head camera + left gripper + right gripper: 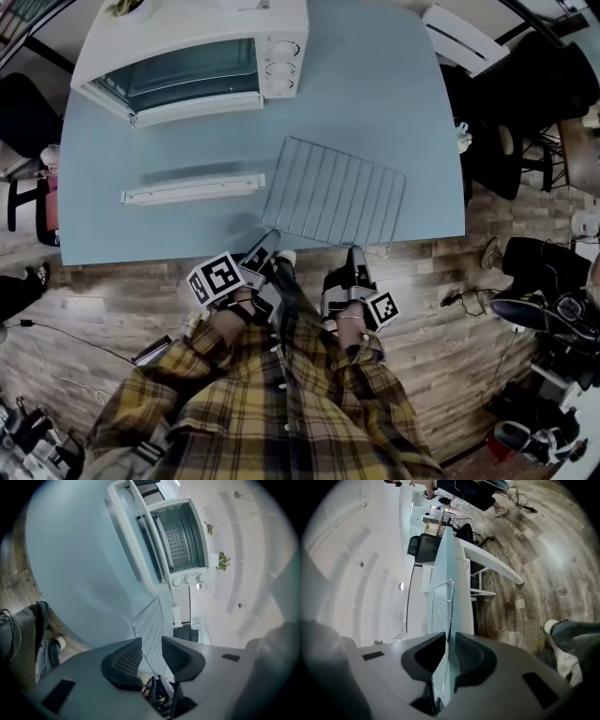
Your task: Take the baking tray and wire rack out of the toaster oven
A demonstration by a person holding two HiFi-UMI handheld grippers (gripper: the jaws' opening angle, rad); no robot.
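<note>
**A:** Head view first. Where's the rack?

**B:** The wire rack (333, 192) lies flat on the desk (394, 103), outside the toaster oven (187, 52) and at 5 o'clock from it. The oven sits at the desk's 11 o'clock. A long white piece (192, 187) lies at the rack's 9 o'clock, apart from it. Can't tell if that's the baking tray.

**A:** And my hands?

**B:** Your left gripper (267, 246) is at the rack's near left corner. Your right gripper (354, 255) is at its near edge, about 6 o'clock. Both reach in over the desk's front edge, with wood floor (112, 300) behind them.

**A:** Left gripper view?

**B:** On your left gripper (151, 641) the jaws are released, with a clear gap. The rack (151, 620) corner runs into that gap, but the pads aren't pressing it. The oven (180, 536) is at 12 o'clock with its door open. Bare desk (70, 564) is at 10.

**A:** Right gripper view?

**B:** On your right gripper (450, 639) the jaws are parted only a crack, not clenched. The rack's (440, 602) edge wire lines up with the gap toward 12 o'clock, and the pads don't look pressed on it. The desk (461, 611) shows nearly edge-on. Floor (534, 573) is at 2 o'clock.
</note>
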